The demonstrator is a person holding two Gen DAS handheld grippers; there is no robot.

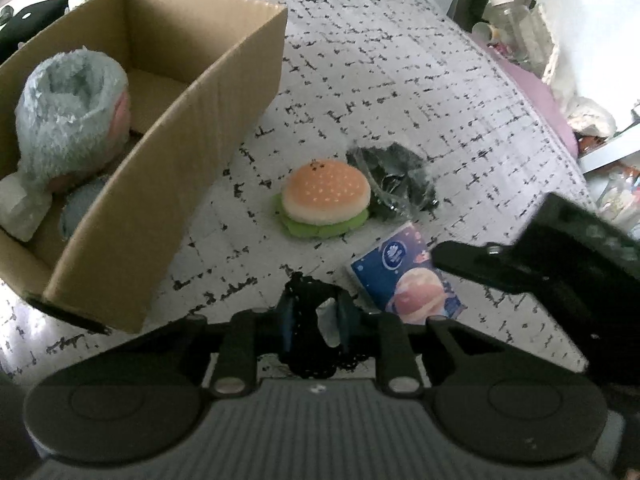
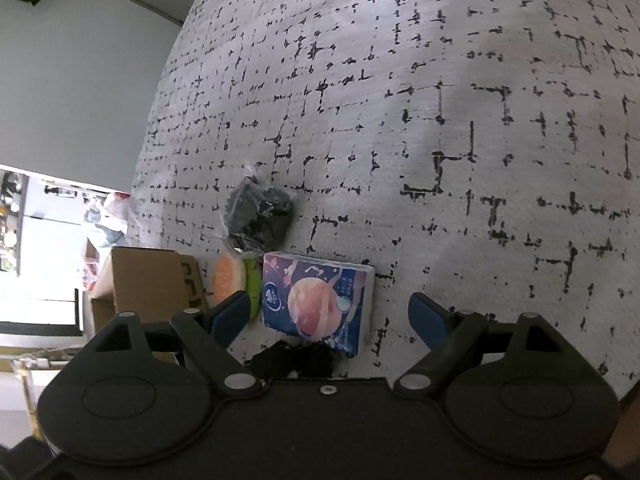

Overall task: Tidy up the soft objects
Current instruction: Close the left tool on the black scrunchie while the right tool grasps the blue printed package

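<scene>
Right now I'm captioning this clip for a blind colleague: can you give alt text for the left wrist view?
The left gripper is shut on a black lacy fabric above a patterned bedspread. Ahead lie a plush hamburger, a dark plastic-wrapped bundle and a blue tissue pack; at left, a cardboard box holds a fluffy blue plush.

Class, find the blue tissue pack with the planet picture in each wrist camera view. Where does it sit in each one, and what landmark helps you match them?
Left wrist: tissue pack lies low, right of centre, just beyond the left gripper.
Right wrist: tissue pack lies low at centre, just ahead of the open right gripper.
Shared landmark: the burger toy next to the pack.
</scene>
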